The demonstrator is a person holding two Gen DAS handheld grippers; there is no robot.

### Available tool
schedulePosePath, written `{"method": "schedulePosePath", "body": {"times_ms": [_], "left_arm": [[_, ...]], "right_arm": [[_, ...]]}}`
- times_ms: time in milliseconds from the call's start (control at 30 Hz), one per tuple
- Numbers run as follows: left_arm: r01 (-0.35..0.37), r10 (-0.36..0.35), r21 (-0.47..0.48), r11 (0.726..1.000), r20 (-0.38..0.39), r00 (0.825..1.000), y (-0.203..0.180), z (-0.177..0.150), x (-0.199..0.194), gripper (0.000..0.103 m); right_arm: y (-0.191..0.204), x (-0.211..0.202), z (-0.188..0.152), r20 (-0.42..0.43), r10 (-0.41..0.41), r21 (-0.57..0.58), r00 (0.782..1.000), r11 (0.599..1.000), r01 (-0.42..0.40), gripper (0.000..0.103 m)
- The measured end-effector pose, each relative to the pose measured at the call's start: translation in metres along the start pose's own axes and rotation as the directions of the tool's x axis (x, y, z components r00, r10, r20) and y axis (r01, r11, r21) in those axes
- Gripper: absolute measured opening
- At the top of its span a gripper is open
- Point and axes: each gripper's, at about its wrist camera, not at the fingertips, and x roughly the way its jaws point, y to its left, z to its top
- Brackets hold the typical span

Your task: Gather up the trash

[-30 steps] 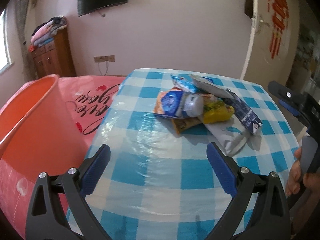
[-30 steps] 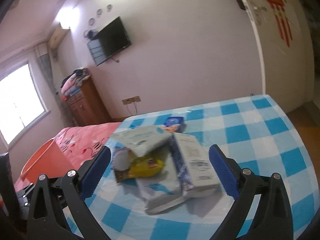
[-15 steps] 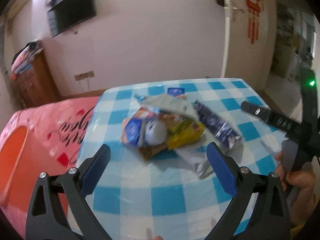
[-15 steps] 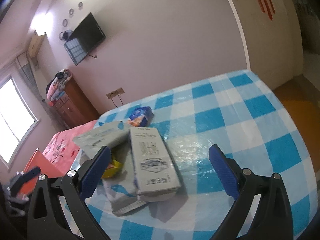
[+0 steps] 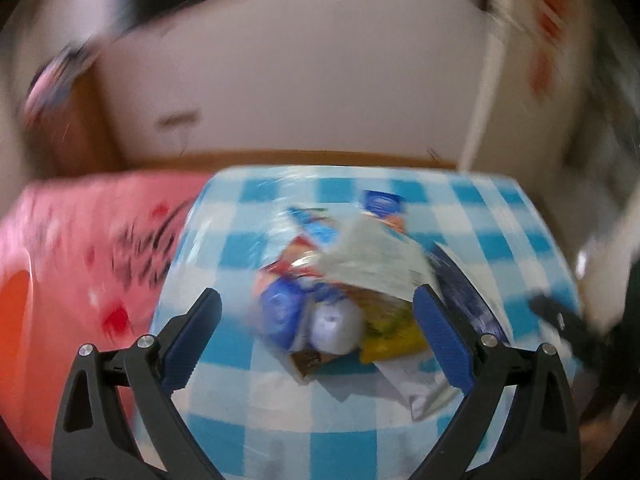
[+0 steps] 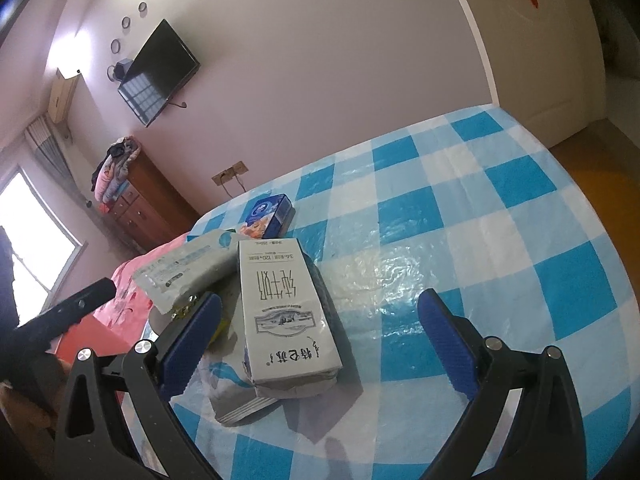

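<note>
Trash (image 5: 344, 300) lies in one heap on the blue-and-white checked tablecloth (image 5: 248, 444) in the left wrist view, which is strongly blurred: a blue packet (image 5: 280, 312), a white rounded thing (image 5: 334, 322) and a yellow wrapper (image 5: 390, 334) sit between the fingers of the left gripper (image 5: 316, 338), whose jaws are wide apart and hold nothing. A pink cloth (image 5: 80, 240) is at the left side. In the right wrist view the right gripper (image 6: 318, 346) has also its jaws spread and empty (above the table), with a grey milk carton (image 6: 286, 312) between them, lying on a flat white pouch (image 6: 236, 392); a crumpled grey wrapper (image 6: 188, 266) is beside, a blue box (image 6: 268, 214) farther behind.
</note>
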Motion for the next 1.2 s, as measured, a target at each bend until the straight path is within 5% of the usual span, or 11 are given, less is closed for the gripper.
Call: {"method": "schedulePosePath", "body": {"times_ms": [233, 600, 1200], "left_arm": [[0.030, -0.054, -0.351, 0.936, -0.058, 0.997, 0.054, -0.016, 0.032, 0.078], [0.108, -0.198, -0.579, 0.808, -0.095, 0.975, 0.067, -0.023, 0.078, 0.078], [0.104, -0.198, -0.550, 0.829, -0.114, 0.974, 0.057, -0.025, 0.094, 0.067]], "right_arm": [[0.001, 0.002, -0.001, -0.011, 0.014, -0.005, 1.000, 1.000, -0.014, 0.097], [0.005, 0.004, -0.003, -0.017, 0.021, -0.022, 1.000, 1.000, -0.022, 0.097], [0.016, 0.016, -0.010, -0.059, 0.022, -0.083, 0.998, 0.996, -0.027, 0.097]]}}
